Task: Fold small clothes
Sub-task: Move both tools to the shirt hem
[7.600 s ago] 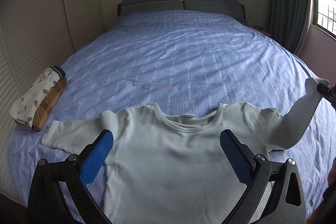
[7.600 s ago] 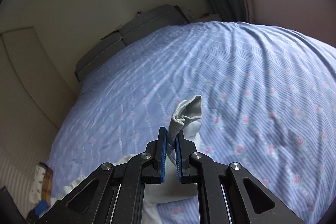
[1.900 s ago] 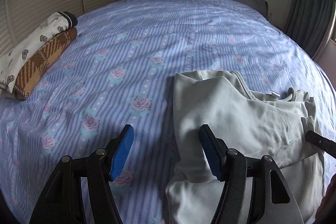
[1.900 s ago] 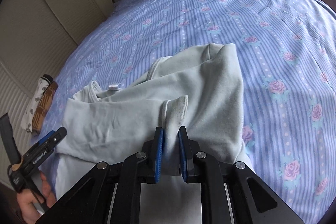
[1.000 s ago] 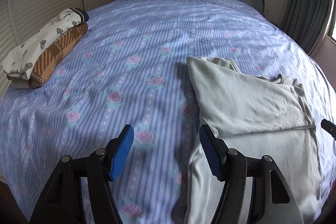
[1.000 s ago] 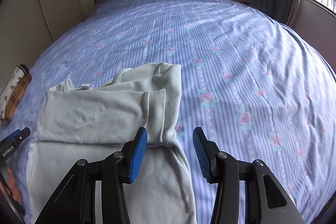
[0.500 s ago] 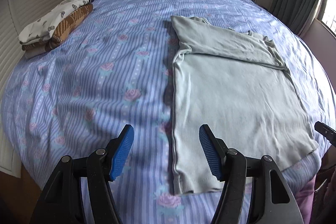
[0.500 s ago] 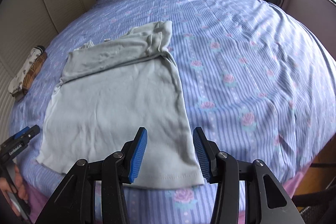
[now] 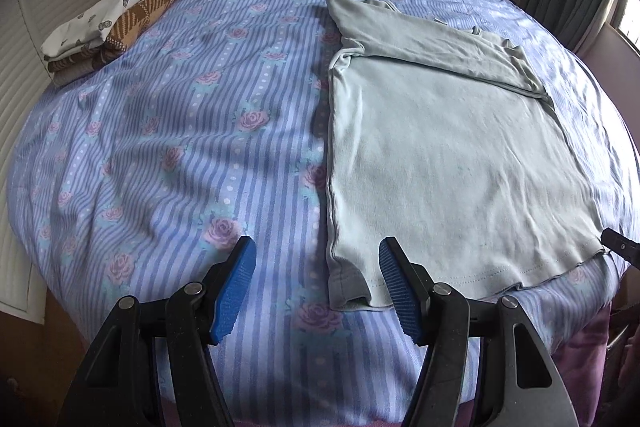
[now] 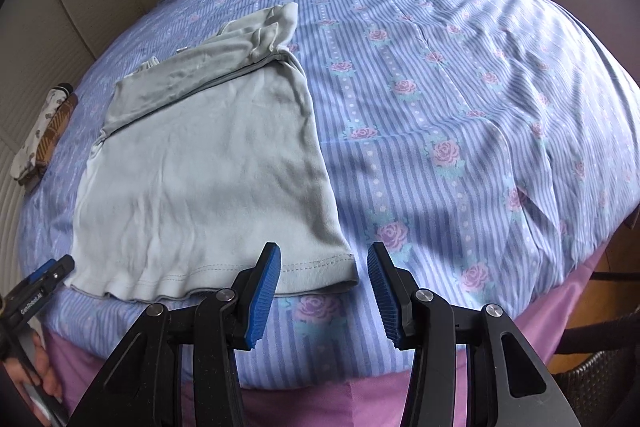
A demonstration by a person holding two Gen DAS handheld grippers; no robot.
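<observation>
While both grippers, left gripper (image 9: 316,287) and right gripper (image 10: 324,291), are gaping empty, the shirt (image 9: 440,147) is lying collar toward 12 o'clock, hem nearest them.

A pale mint-green long-sleeved cotton shirt (image 9: 448,155) lies on the blue-striped, pink-rose-patterned bedsheet (image 9: 180,147). Far left, a white butterfly-print folded garment (image 9: 112,15) tops a brown-plaid folded one (image 9: 136,23).

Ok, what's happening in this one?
A person with two handheld grippers is partway through folding a pale green shirt on a bed. Its sleeves are folded in across the top. The left gripper and right gripper are both open and holding nothing, each near a bottom hem corner. A stack of folded clothes sits at the bed's left edge.
</observation>
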